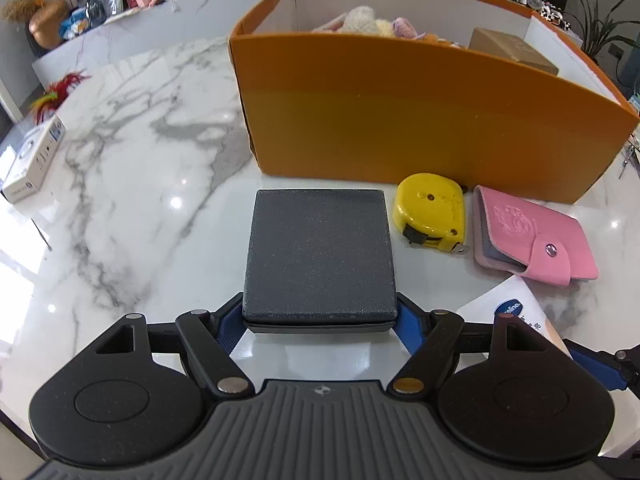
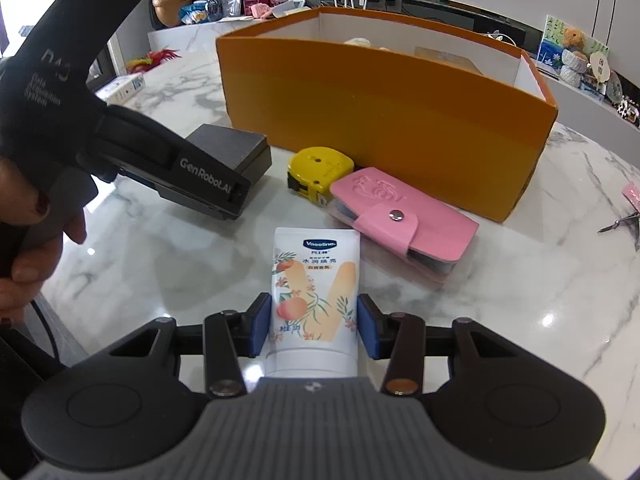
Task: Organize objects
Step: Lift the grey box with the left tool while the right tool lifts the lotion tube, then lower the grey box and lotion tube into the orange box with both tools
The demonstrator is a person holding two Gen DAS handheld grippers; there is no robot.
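My left gripper [image 1: 320,320] is shut on a flat dark grey box [image 1: 320,256], its blue pads pressed to the box's two near corners, in front of the orange storage box [image 1: 420,120]. My right gripper [image 2: 314,326] is shut on a white Vaseline tube [image 2: 314,280] that points toward the orange box [image 2: 380,120]. A yellow tape measure [image 1: 430,210] and a pink card wallet [image 1: 528,236] lie on the marble table beside the grey box. They also show in the right wrist view: tape measure [image 2: 320,170], wallet [image 2: 404,218], grey box [image 2: 236,146].
The orange box holds soft toys [image 1: 368,22] and a brown carton [image 1: 512,50]. A white carton [image 1: 32,160] and coloured feathers [image 1: 60,92] lie at the table's left edge. Small scissors [image 2: 620,222] lie to the right. The left gripper's body [image 2: 120,140] is held at left.
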